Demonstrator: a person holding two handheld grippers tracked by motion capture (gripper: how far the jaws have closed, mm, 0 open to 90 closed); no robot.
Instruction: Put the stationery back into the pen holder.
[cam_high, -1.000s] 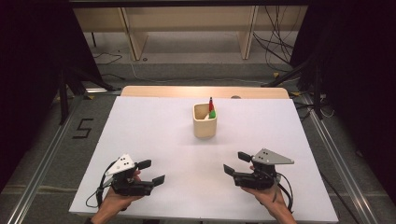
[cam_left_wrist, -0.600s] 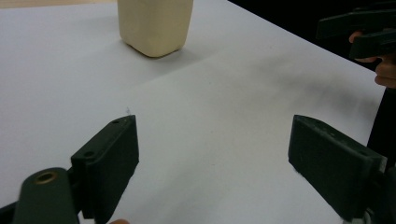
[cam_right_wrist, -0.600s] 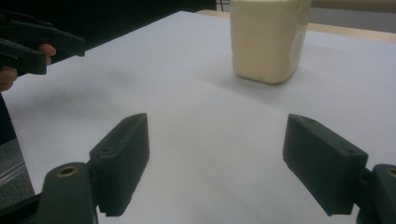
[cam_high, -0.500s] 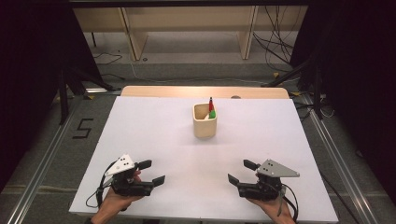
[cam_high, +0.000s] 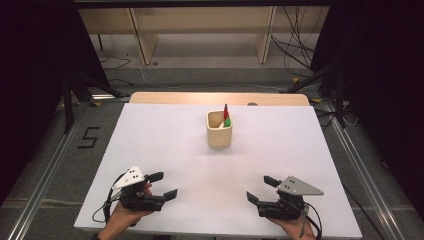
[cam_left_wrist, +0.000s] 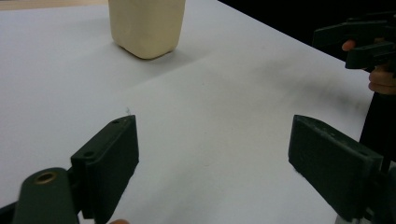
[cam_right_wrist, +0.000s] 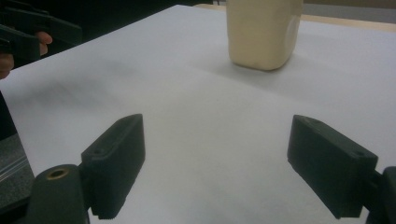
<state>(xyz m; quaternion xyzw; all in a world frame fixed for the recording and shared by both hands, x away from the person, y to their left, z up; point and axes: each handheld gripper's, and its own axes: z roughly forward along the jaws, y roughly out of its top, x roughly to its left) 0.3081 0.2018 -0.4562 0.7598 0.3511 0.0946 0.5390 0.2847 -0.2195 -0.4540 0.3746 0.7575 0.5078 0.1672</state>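
From the high view I see the white rectangular tabletop (cam_high: 165, 150) with one cream, square-sided holder cup (cam_high: 219, 129) standing upright toward the 12 o'clock side, a little past the table's centre. A red-and-green marker or two (cam_high: 226, 116) stick up from its far right corner; I cannot tell how many there are.

My left black two-jaw gripper (cam_high: 162, 186) sits at about 7 o'clock near the table's front edge, held in the left hand (cam_high: 122, 220), its jaws spread wide with nothing between them. In the left gripper view only bare white table lies between the jaws, with the cup at roughly 11 o'clock, well apart.

My right black two-jaw gripper (cam_high: 262, 189) sits at about 5 o'clock, also near the front edge, jaws wide and empty. In the right gripper view the cup stands at about 1 o'clock, well apart from the jaws.

Both grippers point inward toward the table's middle.
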